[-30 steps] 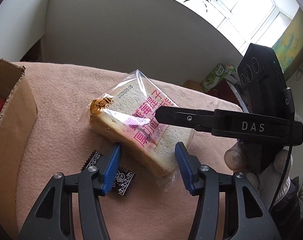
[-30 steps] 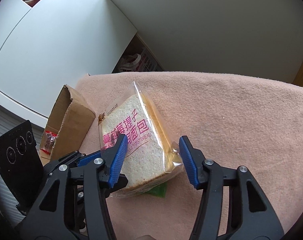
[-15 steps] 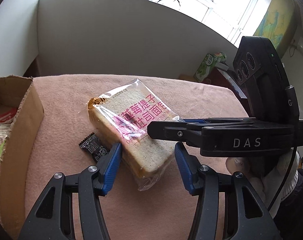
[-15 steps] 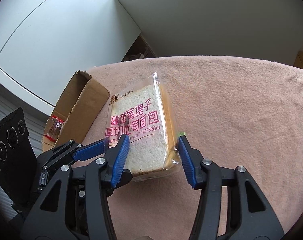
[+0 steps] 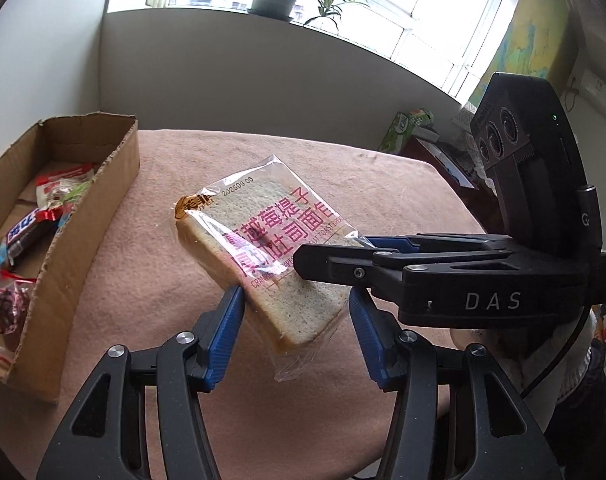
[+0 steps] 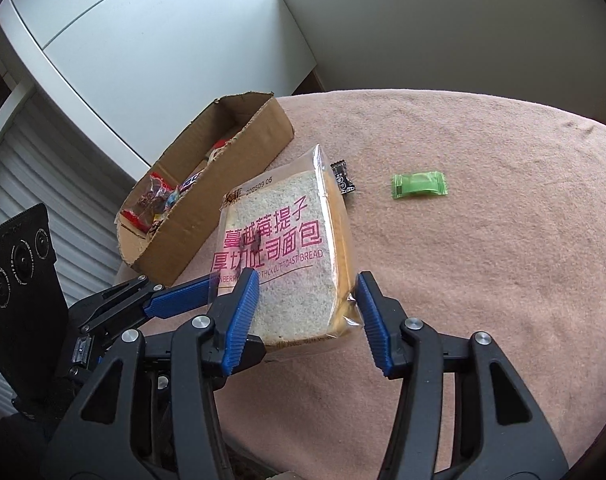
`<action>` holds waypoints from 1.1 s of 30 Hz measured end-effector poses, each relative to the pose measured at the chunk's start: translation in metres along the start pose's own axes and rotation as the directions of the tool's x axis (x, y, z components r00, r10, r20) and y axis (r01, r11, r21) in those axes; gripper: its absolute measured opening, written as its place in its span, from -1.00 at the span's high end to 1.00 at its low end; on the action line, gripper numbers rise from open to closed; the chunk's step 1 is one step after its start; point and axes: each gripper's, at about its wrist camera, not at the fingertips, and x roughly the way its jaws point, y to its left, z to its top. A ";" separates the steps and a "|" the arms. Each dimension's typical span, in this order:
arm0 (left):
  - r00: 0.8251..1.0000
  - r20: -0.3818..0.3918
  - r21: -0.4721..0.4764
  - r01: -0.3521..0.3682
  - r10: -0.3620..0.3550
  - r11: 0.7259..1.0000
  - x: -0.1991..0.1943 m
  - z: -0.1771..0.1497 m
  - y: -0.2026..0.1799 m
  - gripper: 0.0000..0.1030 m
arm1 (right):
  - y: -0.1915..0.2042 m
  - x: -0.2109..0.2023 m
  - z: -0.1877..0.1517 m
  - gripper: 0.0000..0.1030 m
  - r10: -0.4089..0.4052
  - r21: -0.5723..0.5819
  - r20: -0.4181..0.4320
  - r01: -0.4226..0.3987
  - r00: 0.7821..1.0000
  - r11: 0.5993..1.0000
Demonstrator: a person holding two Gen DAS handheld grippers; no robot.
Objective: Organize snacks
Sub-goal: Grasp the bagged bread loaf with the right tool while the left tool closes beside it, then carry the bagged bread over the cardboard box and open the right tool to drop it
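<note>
A packaged slice of toast bread [image 5: 263, 256] [image 6: 287, 256] in a clear wrapper with pink lettering is held tilted above the pink tablecloth [image 5: 151, 280] [image 6: 483, 280], its printed face turned upward.

In the left wrist view, the left gripper [image 5: 297, 332] is positioned at 6 o'clock. Its jaws are spread to about the width of the bread; the left blue pad [image 5: 225, 332] is seen against the crust edge, while the right pad stands just beside the wrapper. Whether pressure is applied cannot be told.

The right gripper [image 5: 327, 256] [image 6: 307, 316] is seen entering the left wrist view from 3 o'clock. In the right wrist view, its jaws bracket the lower corners of the bread, the pads lying against the wrapper on both sides. The bread appears to be carried by these jaws, though a firm clamp cannot be confirmed.

A cardboard box [image 5: 103, 216] [image 6: 223, 208] rests on the cloth at 9 o'clock in the left wrist view and at 10 o'clock in the right wrist view. Assorted wrapped snacks [image 5: 35, 224] [image 6: 159, 200] are contained in it.

In the right wrist view, a green candy [image 6: 419, 185] lies on the cloth at 1 o'clock, well apart from the bread. A small black packet [image 6: 343, 180] is partly hidden behind the upper edge of the bread.
</note>
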 end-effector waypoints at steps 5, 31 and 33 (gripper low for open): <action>0.999 0.030 -0.003 -0.024 0.024 1.000 -0.025 -0.010 0.005 -0.02 | 0.028 -0.001 -0.008 -0.03 0.006 -0.027 0.018 -0.006 1.000 1.000; 0.967 0.192 -0.084 -0.152 0.166 0.985 -0.112 0.010 0.120 -0.02 | 0.145 0.074 0.080 -0.02 0.150 -0.175 -0.021 -0.151 0.989 0.973; 0.964 0.195 -0.086 -0.165 0.179 0.983 -0.113 0.013 0.129 -0.02 | 0.151 0.083 0.087 -0.02 0.148 -0.184 -0.024 -0.150 0.989 0.972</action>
